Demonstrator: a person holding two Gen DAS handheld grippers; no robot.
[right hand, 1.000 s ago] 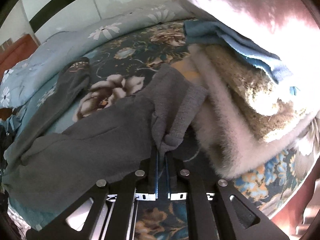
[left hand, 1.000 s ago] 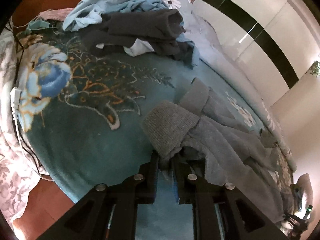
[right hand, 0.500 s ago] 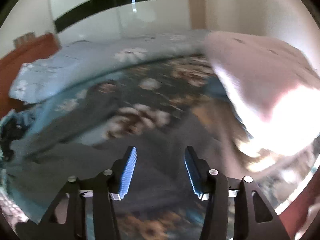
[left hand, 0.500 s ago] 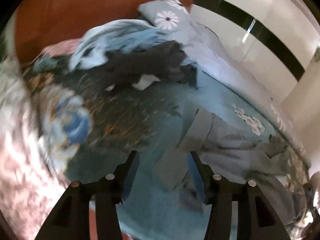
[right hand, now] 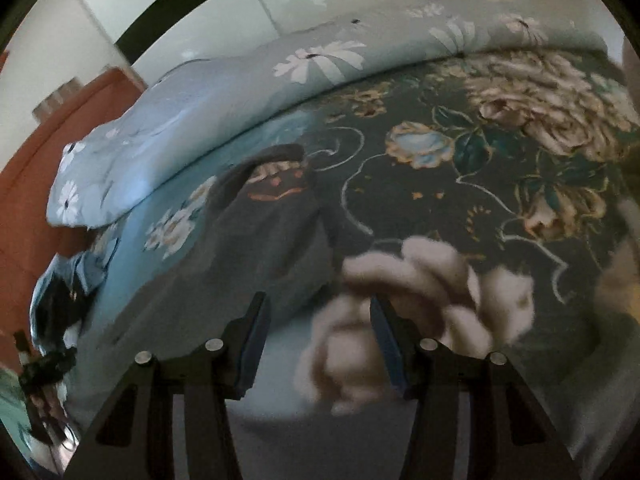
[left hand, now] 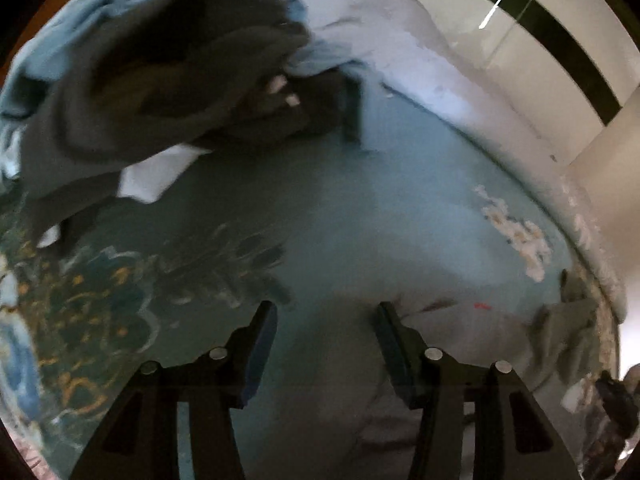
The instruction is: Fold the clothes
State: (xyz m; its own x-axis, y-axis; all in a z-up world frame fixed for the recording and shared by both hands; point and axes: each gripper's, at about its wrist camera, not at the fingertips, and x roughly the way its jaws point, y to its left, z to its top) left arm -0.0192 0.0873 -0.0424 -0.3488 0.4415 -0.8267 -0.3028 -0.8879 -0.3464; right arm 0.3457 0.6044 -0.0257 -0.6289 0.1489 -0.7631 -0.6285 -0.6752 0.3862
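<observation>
Both tongs (left hand: 326, 314) (right hand: 318, 306) agape — bare floral blanket (left hand: 360, 208) ahead, grey garment (right hand: 256, 248) beneath.

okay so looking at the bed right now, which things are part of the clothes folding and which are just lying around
Part of the job:
- grey garment spread on the bed
- pile of dark and light blue clothes
- left gripper and right gripper, both open and empty

Just lying about:
- floral blanket
- daisy-print pillow
- wooden headboard

Left tool (left hand: 326, 342) and right tool (right hand: 318, 334) now spread wide, grey garment (right hand: 256, 264) released onto bed
</observation>
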